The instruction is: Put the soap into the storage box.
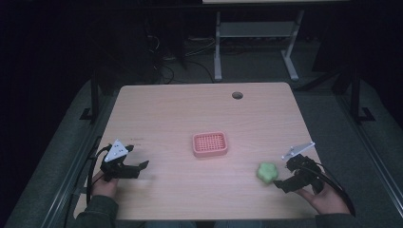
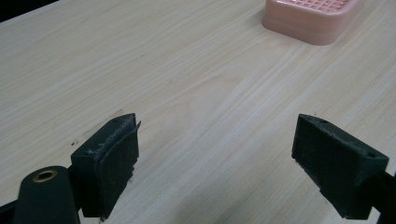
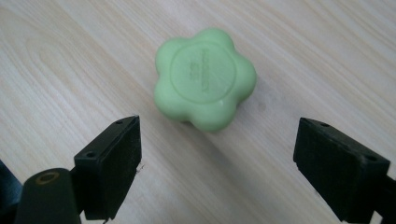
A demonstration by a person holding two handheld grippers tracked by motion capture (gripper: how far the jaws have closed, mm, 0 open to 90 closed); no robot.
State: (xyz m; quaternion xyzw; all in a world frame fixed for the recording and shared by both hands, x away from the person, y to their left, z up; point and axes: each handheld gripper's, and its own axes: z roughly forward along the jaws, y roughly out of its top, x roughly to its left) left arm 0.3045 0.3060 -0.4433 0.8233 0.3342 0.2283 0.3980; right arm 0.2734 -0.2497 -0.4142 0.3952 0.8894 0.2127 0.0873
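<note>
Over at the near left, the left gripper (image 1: 124, 167) sits low over the pale wooden table (image 1: 166, 109), held by a hand in a dark green sleeve; its jaws stand spread with bare wood between them. Toward the middle of the table rests a pink plastic soap dish with a slotted grid top (image 1: 210, 144), lying flat and well apart from both grippers.

Further right, near the front edge, lies a pale green flower-shaped bar of soap with five rounded lobes and a stamped round face (image 3: 205, 78). The right gripper (image 3: 217, 163) is just beside it on the near right side, jaws wide apart and not touching it, the soap lying just beyond the gap.

To my eye the soap would be stiff, fairly light and rather slick, with rounded sides that could squirt out of a pinch. I would take it across two opposite sides, low down, seating a pad in a notch between lobes.

Counting: one soap, one dish, two grippers, one table.
</note>
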